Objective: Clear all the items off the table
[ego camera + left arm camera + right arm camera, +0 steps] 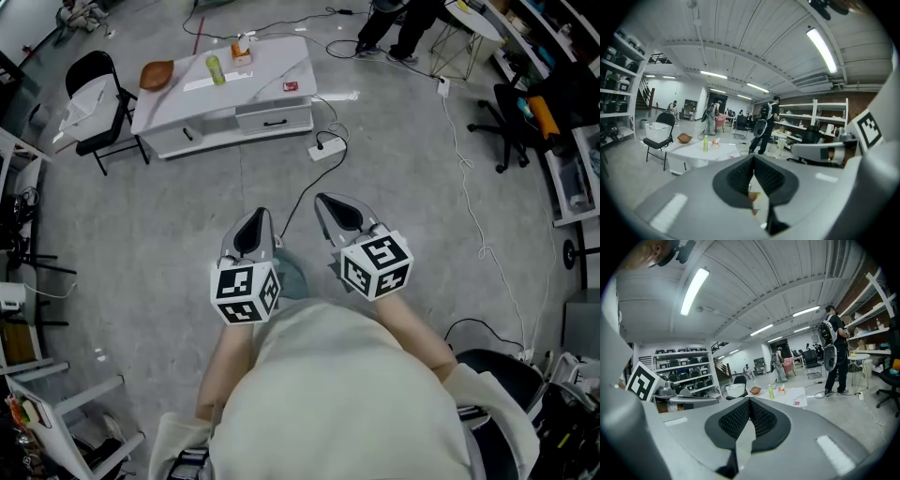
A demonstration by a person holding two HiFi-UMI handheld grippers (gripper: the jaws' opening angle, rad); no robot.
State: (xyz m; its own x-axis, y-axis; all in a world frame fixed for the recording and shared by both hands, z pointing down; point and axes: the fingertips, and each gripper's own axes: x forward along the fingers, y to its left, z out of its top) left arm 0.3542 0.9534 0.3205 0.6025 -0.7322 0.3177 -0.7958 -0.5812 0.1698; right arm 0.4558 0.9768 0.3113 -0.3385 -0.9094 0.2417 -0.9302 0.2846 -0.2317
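A low white table [272,66] stands far ahead across the floor. On it are a brown bowl [157,74], a green bottle [216,69], an orange and white box [243,53], a flat white strip [211,83] and a small red item [291,86]. My left gripper [262,214] and right gripper [322,200] are side by side over bare floor, well short of the table, both shut and empty. In the left gripper view the left gripper [753,157] points at the table [693,153], bowl [685,138] and bottle [706,143]. From the right gripper [750,401] the bottle [771,391] and bowl [755,390] show too.
A black chair carrying a white bin [92,98] stands left of the table. A power strip [326,148] and cables trail over the floor between me and the table. A person [398,23] stands beyond it, and an office chair [511,122] is at the right.
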